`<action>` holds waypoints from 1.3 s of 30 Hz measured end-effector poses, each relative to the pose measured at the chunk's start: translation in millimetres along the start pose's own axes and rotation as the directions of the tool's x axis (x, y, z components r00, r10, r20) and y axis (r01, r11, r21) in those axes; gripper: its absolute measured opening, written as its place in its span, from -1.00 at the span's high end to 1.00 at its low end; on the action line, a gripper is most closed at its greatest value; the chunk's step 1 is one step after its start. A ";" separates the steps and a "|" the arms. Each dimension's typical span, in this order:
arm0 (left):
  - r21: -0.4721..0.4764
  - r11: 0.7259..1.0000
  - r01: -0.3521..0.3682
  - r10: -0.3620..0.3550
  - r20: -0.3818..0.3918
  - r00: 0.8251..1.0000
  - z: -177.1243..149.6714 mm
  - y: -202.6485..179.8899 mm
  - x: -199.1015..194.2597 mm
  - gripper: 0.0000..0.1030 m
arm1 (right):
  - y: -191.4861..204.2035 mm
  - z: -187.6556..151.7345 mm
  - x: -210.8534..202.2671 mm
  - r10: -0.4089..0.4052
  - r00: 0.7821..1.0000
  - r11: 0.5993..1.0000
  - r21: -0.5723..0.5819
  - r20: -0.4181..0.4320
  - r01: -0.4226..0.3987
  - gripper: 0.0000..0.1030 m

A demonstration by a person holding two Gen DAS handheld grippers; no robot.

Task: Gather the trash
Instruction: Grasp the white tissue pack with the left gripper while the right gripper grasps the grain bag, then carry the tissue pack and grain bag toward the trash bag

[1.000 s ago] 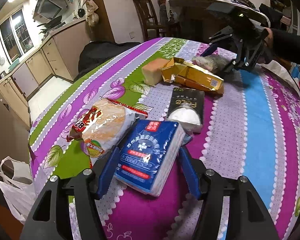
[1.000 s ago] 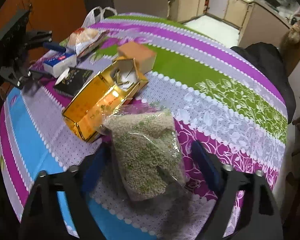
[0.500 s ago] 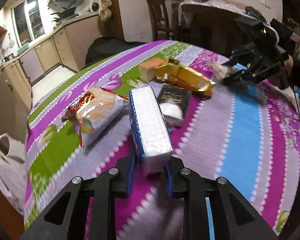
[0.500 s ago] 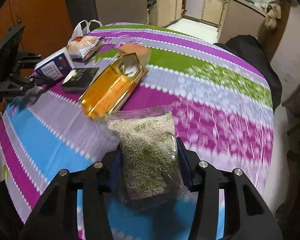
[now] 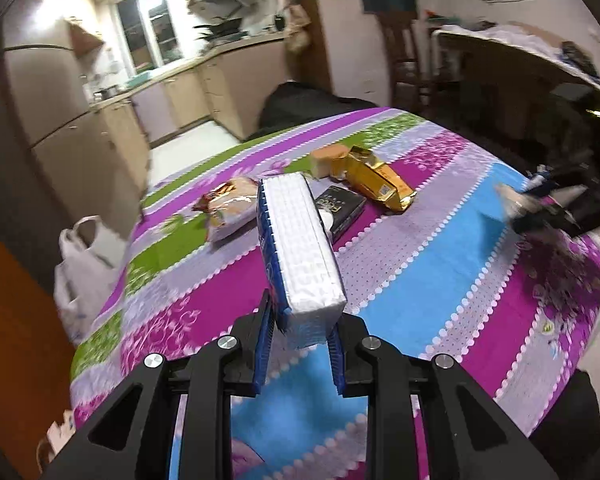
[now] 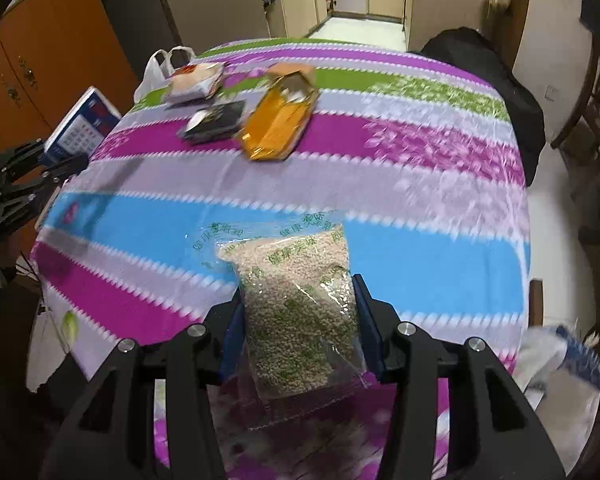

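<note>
My left gripper (image 5: 300,320) is shut on a blue and white tissue pack (image 5: 298,248), lifted on edge above the striped tablecloth (image 5: 440,264). My right gripper (image 6: 298,316) is shut on a clear bag of grain (image 6: 296,300), held over the blue stripe. On the table lie a gold box (image 5: 374,182), a black packet (image 5: 340,208), a bread wrapper (image 5: 226,208) and a tan block (image 5: 328,160). The right wrist view shows the left gripper (image 6: 66,162) with the tissue pack (image 6: 82,126) at the table's left edge. In the left wrist view the right gripper (image 5: 540,204) is blurred at the right.
A white plastic bag (image 5: 82,268) hangs beside the table's left edge, and it also shows as a white plastic bag (image 6: 162,66) beyond the far edge. A black bag (image 6: 488,76) sits on a chair at the far side. Orange cabinets (image 6: 52,52) stand on the left.
Both grippers closed on their items and lifted them. The tissue pack turned on edge and drew back toward the near edge; the grain bag moved from beside the gold box to the blue stripe.
</note>
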State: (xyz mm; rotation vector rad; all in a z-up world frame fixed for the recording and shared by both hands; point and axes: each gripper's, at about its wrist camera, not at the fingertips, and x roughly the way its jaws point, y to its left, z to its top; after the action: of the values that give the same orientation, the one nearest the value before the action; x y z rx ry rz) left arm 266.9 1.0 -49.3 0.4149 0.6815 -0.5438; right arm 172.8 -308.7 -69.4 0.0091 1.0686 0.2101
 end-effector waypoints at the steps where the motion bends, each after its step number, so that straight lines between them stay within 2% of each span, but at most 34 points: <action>1: -0.009 1.000 -0.010 0.010 0.000 1.000 -0.7 -2.0 -2.9 0.50 | 6.6 -1.7 -0.4 0.000 1.000 1.000 -0.001 0.001 0.000 0.09; 4: -0.047 0.999 -0.021 0.021 0.000 1.000 0.6 -14.2 -10.7 0.50 | 21.2 -9.5 -9.2 0.007 1.000 1.000 -0.010 0.002 -0.006 0.09; 9: -0.058 0.996 -0.061 0.061 0.002 0.998 5.6 -36.2 -20.8 0.50 | 34.7 -21.1 -24.0 0.003 1.000 1.000 -0.024 0.017 -0.003 0.09; 12: -0.031 0.994 -0.102 0.103 0.018 0.995 10.0 -48.4 -28.0 0.50 | 36.7 -24.8 -35.5 -0.008 0.999 1.000 -0.026 0.036 0.009 0.09; 19: 0.030 0.993 -0.114 0.112 0.064 0.992 27.2 -82.0 -42.1 0.50 | 24.8 -30.3 -63.2 -0.052 0.996 0.999 -0.004 0.078 0.052 0.09; 29: 0.130 0.989 -0.072 0.057 0.116 0.992 63.0 -140.8 -49.7 0.50 | -16.3 -51.0 -110.7 -0.154 0.982 0.987 0.070 0.107 0.147 0.09; 39: 0.251 0.968 -0.027 -0.014 0.162 0.987 99.1 -213.9 -50.3 0.50 | -78.3 -80.5 -163.8 -0.289 0.952 0.944 0.197 0.104 0.265 0.09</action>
State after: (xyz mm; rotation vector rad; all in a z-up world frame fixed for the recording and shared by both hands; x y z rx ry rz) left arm 154.4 -201.8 16.1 0.6041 0.4542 -0.6539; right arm 39.9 -421.8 25.5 0.0356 0.9419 -0.1421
